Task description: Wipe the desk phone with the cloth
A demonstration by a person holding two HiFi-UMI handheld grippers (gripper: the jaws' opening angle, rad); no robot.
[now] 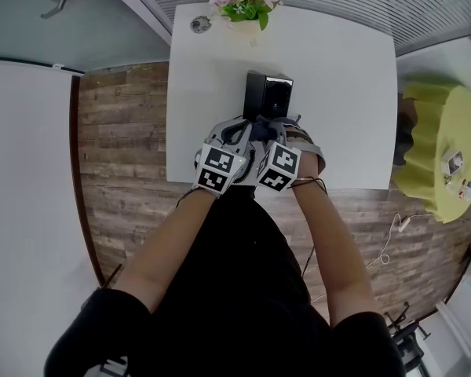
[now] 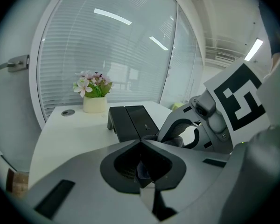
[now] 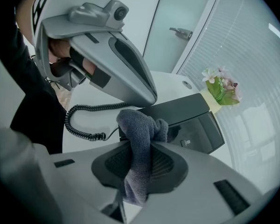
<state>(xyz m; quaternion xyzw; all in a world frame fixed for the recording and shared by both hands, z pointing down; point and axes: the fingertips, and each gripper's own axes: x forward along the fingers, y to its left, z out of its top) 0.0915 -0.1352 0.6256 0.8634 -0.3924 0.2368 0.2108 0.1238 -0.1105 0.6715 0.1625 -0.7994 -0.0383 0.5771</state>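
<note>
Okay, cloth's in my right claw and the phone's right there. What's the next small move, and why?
Probably ease the right claw forward and down until the grey cloth meets the top of the desk phone. The cloth is clamped in the claw, bunched past its tips, and seems to hover just short of the phone.

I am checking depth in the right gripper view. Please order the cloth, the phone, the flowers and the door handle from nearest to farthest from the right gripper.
1. Cloth: clamped between the jaws of the right gripper.
2. Phone: just ahead, on the table.
3. Flowers: far table edge, to the right.
4. Door handle: beyond the table, top of the view.
</note>
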